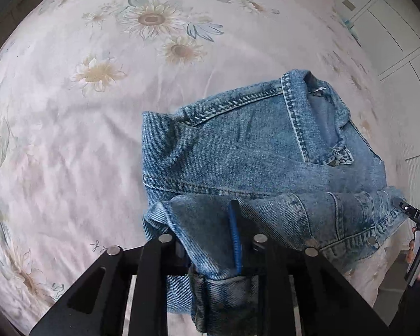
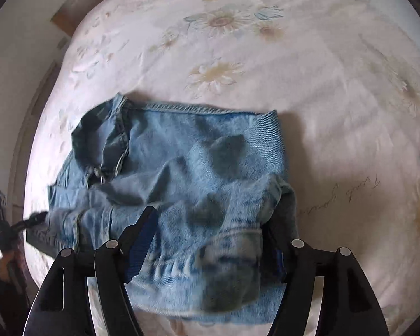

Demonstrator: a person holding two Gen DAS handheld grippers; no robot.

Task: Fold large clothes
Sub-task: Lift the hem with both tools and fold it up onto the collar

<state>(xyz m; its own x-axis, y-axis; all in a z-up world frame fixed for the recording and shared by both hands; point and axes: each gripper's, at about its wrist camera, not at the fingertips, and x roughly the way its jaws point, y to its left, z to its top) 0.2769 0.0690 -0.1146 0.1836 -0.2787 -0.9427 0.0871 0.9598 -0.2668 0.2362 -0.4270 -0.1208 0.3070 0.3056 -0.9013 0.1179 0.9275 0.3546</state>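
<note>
On the bed (image 1: 70, 140): denim jacket (image 1: 252, 145), part-folded | heavy, stiff, grippy; grasp thick hem | left tongs (image 1: 210, 240) pinching hem | right tongs (image 2: 210, 240) spread wide, seemingly gripping nothing.

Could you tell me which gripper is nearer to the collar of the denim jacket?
Left. The left gripper grips the jacket's near edge on the side where the collar lies. The right gripper straddles the near edge at the opposite end.

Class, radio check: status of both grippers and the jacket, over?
Left gripper shut on denim jacket hem. Right gripper open, fingers straddling the near fold. Jacket partly folded on floral bedsheet, collar visible. Nothing in the way.
</note>
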